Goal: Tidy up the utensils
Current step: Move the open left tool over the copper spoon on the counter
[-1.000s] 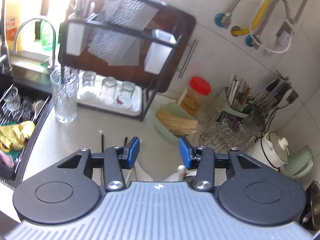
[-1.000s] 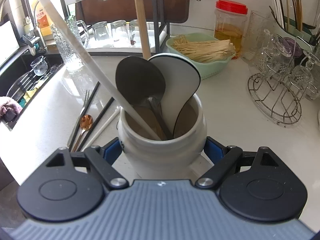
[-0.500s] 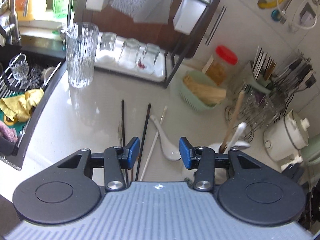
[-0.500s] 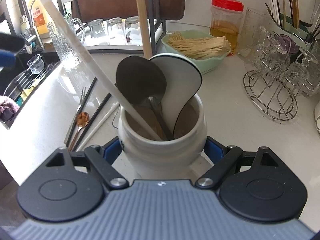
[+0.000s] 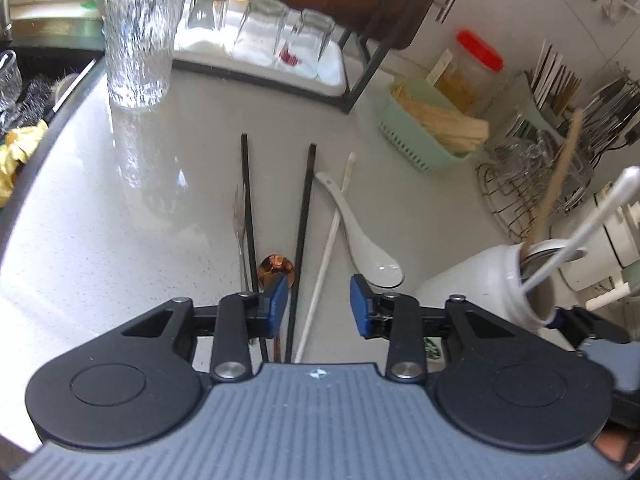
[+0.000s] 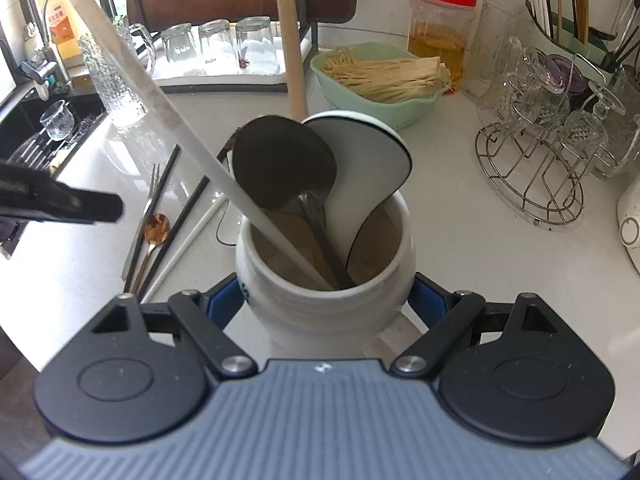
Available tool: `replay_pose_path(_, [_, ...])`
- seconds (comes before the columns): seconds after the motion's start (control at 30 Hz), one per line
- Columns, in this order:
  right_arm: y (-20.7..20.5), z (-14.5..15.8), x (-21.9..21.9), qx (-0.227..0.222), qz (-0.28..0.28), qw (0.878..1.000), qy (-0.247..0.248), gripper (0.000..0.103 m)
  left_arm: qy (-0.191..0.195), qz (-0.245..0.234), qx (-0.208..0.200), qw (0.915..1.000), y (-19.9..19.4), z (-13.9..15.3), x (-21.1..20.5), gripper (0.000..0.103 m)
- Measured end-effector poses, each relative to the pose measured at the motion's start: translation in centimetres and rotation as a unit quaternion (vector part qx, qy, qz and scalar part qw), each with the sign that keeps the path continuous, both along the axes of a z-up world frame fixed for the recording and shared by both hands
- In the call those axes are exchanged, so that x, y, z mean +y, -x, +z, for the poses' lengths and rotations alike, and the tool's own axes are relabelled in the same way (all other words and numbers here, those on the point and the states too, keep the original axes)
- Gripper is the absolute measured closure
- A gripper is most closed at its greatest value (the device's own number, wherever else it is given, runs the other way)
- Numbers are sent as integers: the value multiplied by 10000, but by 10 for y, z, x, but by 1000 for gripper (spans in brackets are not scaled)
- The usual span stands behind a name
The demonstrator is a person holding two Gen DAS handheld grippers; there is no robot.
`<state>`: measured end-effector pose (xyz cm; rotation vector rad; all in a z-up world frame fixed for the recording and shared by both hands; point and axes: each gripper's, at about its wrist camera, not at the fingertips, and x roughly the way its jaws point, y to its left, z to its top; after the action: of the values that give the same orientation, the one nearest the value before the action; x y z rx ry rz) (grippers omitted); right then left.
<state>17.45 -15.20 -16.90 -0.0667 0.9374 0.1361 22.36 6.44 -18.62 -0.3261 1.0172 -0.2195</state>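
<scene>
My right gripper (image 6: pixel 326 300) clamps the white ceramic utensil crock (image 6: pixel 324 280), steadying it. At its nine o'clock, loose utensils lie on the pale speckled counter (image 5: pixel 100 220). My left gripper (image 5: pixel 318 304), jaws closing on nothing yet, straddles a black chopstick (image 5: pixel 302 224) and white chopstick (image 5: pixel 326 256). I'd centre on one, then pinch low.

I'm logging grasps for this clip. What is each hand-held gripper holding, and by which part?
The right hand-held gripper clamps the white utensil jar by its lower body. The left hand-held gripper holds nothing; its jaws are closing above the black chopstick.
</scene>
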Motion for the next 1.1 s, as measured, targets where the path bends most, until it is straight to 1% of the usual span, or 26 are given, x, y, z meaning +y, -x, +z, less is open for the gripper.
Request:
replay_pose_path(0.03, [0, 0, 0, 6, -10, 10000, 11, 13, -3, 14, 32, 10000, -2, -6, 0, 69])
replay_pose_path(0.1, [0, 0, 1, 21, -40, 10000, 29, 13, -48, -22, 59, 10000, -7, -18, 0, 70])
replay_pose_path(0.17, [1, 0, 2, 32, -74, 10000, 47, 13, -209, -153, 30, 9997, -10, -26, -2, 70])
replay_pose_path(0.3, [2, -1, 3, 19, -114, 9999, 87, 13, -103, -208, 218, 9995, -14, -40, -1, 70])
replay_pose_path(0.43, [3, -1, 4, 0, -147, 9998, 132, 13, -200, -259, 323, 9989, -15, -50, -4, 71])
replay_pose_path(0.5, [4, -2, 4, -15, -155, 9998, 153, 13, -115, -205, 287, 9993, -15, -52, -1, 71])
replay_pose_path(0.73, [5, -3, 6, -28, -180, 9995, 241, 13, 2, -32, 289, 9996, -22, -52, 9, 71])
replay_pose_path(0.9, [4, -3, 7, -21, -195, 9994, 283, 13, 14, -18, 216, 9998, -27, -52, 14, 71])
replay_pose_path(1.0, [4, -3, 7, -15, -236, 9993, 292, 13, -60, -98, 167, 9998, -29, -52, 11, 71])
replay_pose_path(1.1, [4, -3, 8, -8, -273, 9992, 297, 13, -235, -235, 121, 9994, -32, -51, 4, 71])
